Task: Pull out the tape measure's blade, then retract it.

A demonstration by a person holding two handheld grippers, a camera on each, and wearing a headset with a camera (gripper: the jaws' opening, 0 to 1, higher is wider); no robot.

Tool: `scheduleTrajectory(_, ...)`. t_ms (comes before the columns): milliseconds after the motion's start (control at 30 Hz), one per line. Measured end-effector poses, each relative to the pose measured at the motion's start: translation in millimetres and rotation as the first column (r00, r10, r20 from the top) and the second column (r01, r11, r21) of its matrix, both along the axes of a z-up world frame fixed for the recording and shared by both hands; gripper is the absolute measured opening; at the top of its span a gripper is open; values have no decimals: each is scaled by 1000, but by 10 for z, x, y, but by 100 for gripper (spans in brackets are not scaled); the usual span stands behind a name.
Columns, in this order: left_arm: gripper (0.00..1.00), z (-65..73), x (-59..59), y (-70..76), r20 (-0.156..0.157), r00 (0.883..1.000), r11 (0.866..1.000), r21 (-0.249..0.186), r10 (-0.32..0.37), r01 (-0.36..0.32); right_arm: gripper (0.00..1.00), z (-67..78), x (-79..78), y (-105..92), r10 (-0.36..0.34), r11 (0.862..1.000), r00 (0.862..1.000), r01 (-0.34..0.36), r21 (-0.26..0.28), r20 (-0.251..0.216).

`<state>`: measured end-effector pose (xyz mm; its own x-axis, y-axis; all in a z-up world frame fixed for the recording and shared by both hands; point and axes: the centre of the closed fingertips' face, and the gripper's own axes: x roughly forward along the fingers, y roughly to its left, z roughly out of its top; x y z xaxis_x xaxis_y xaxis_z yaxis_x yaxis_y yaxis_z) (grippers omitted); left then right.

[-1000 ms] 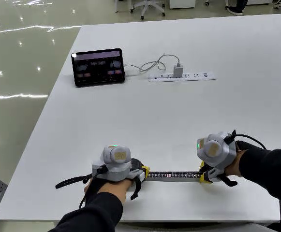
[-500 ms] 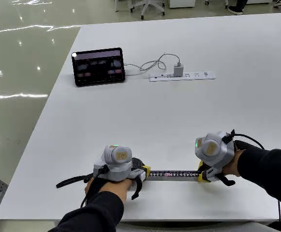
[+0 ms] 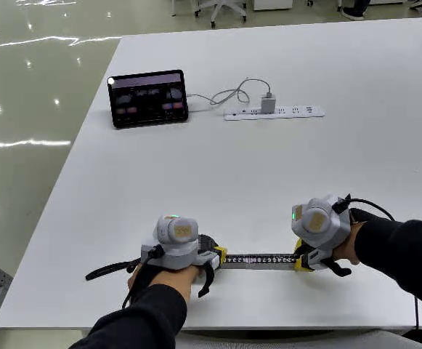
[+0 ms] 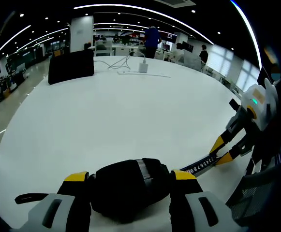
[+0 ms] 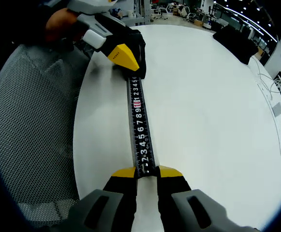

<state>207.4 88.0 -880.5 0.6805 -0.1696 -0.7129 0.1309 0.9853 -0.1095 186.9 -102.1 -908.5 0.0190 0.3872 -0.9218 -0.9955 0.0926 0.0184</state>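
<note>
Left gripper (image 4: 130, 177) clenched on black tape measure case (image 4: 125, 195), on table (image 3: 269, 167), well apart from tablet (image 3: 147, 99), on person's side of it. Blade (image 5: 139, 125) pulled out, flat, long axis parallel to tablet's long side, tip pointing right. Right gripper (image 5: 142, 172) jaws grasping blade end.

Tape measure case (image 4: 125, 193) black. Blade (image 5: 139, 121) black, white numerals, a few red. Left tool (image 4: 130, 176), right tool (image 5: 147, 172): grey bodies, yellow tips, green lights. Counter (image 3: 269, 174) white. Tablet (image 3: 148, 99) black. Power strip (image 3: 298, 113) white. Floor (image 3: 29, 109) glossy pale green.
</note>
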Motion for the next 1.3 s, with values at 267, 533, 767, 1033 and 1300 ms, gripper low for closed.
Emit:
scheduleTrajectory(267, 62, 10, 0, -5, 12, 1000, 1000, -1, -8, 8, 11, 0, -6, 91, -5, 1000, 1000, 5, 3, 0)
scheduleTrajectory(533, 62, 9, 6, -3, 14, 1000, 1000, 0, -10, 10, 11, 2, -8, 153, 1, 1000, 1000, -1, 4, 3)
scheduleTrajectory(767, 62, 8, -1, -4, 9, 1000, 1000, 0, -10, 10, 11, 3, -5, 197, -11, 1000, 1000, 11, 12, 1)
scheduleTrajectory(1033, 62, 11, -5, -5, 7, 1000, 1000, 0, -9, 9, 11, 6, -2, 253, -15, 1000, 1000, 15, 19, 1)
scheduleTrajectory(1300, 62, 14, -10, -7, 4, 1000, 1000, 0, -9, 9, 11, 3, -1, 288, -23, 1000, 1000, 23, 21, 3)
